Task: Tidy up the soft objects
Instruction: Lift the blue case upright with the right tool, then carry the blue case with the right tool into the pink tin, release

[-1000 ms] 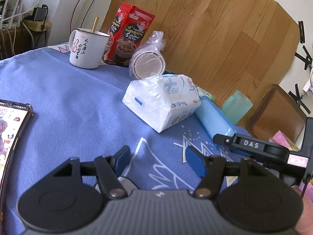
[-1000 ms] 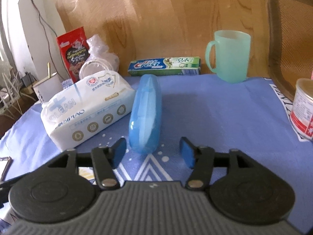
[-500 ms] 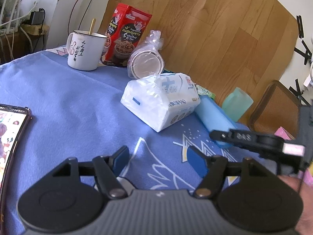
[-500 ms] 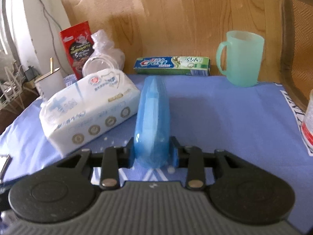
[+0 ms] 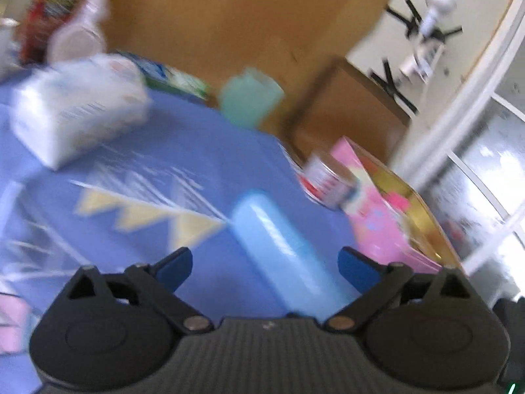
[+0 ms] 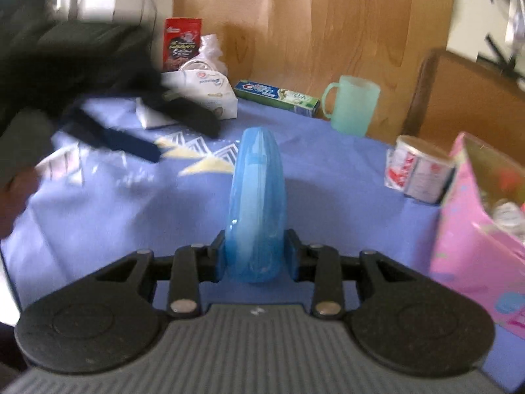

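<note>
My right gripper [image 6: 256, 257] is shut on the near end of a long blue plastic case [image 6: 257, 197] and holds it pointing away over the blue tablecloth. In the blurred left wrist view the same blue case [image 5: 279, 249] lies between the fingers of my left gripper [image 5: 265, 264], which is open and does not touch it. The left gripper also shows as a dark blur at the left of the right wrist view [image 6: 131, 131]. A white tissue pack [image 5: 78, 111] lies at the far left; it also shows in the right wrist view [image 6: 206, 98].
A pink box [image 6: 482, 229] stands open at the right with a white can [image 6: 420, 170] beside it. A green mug [image 6: 354, 105], a toothpaste box [image 6: 275, 95], a red snack box [image 6: 182, 42] and bagged cups [image 6: 203, 62] line the wooden back wall.
The right gripper has lifted the blue case and carried it right, toward the pink box. The left gripper has swung right and opened wider, and now frames the case.
</note>
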